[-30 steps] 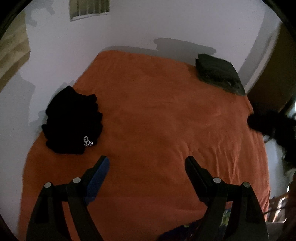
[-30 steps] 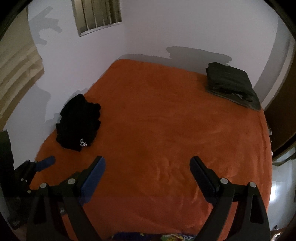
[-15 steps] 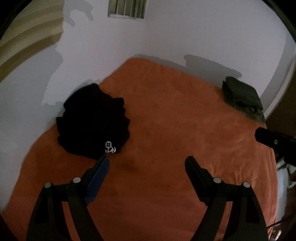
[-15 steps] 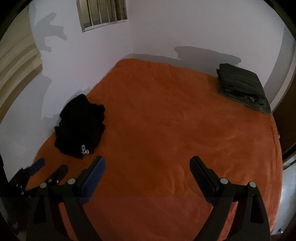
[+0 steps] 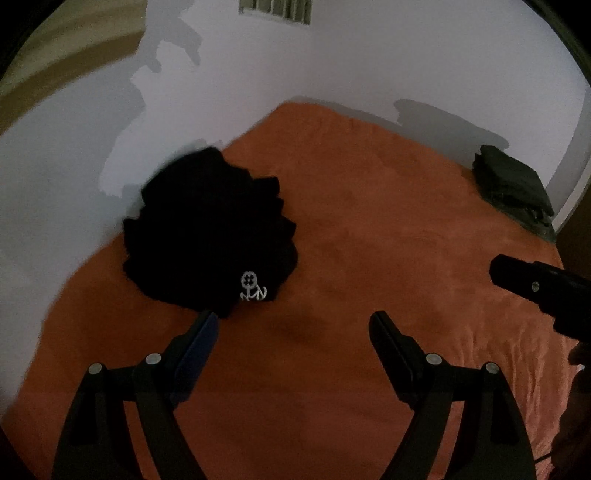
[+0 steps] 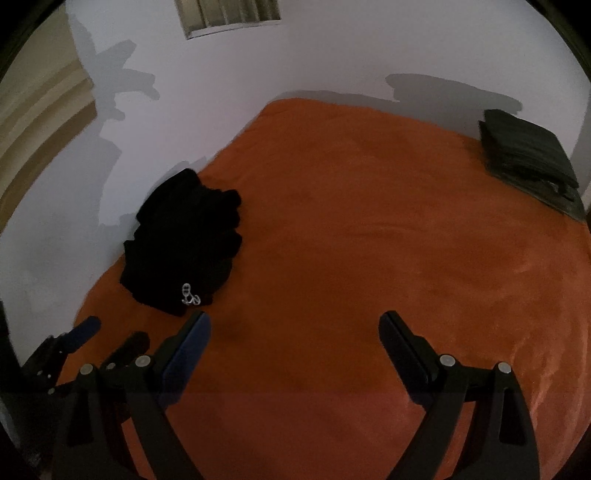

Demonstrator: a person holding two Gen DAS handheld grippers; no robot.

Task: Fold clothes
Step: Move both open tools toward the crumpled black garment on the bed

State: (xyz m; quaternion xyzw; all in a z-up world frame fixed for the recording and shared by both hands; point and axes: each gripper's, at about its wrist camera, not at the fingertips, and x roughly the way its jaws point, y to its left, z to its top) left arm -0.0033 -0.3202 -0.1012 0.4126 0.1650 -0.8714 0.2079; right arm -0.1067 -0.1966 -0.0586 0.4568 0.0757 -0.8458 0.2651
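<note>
- Crumpled black garment (image 5: 210,243) lay in a loose heap on the orange bed cover (image 5: 369,258), at about ten o'clock from my left gripper, against the cover's left edge beside the wall.
- Its small white printed emblem (image 5: 253,287) showed on the near edge of the heap, at about eleven o'clock from my left gripper.
- My left gripper (image 5: 293,323) hung over the cover with its jaws spread wide and held nothing; its blue-padded left finger (image 5: 197,350) came just short of the garment's near edge, and I could not tell whether it touched.
- My right gripper (image 6: 295,325) hung over the bare middle of the cover, jaws equally wide and empty, with the garment (image 6: 184,251) at about eleven o'clock from it and the emblem (image 6: 190,294) near its blue-padded left finger (image 6: 186,354).
- From the right wrist camera my left gripper (image 6: 107,338) appeared at nine o'clock, low at the cover's left edge; from the left wrist camera, a dark part of my right gripper (image 5: 535,288) came in at three o'clock.
- Folded dark stack (image 6: 528,155) sat at one o'clock in the far right corner of the cover, well apart from the garment.
- White wall (image 6: 332,48) rose beyond the bed, with a slatted vent (image 6: 229,16) at twelve o'clock.
</note>
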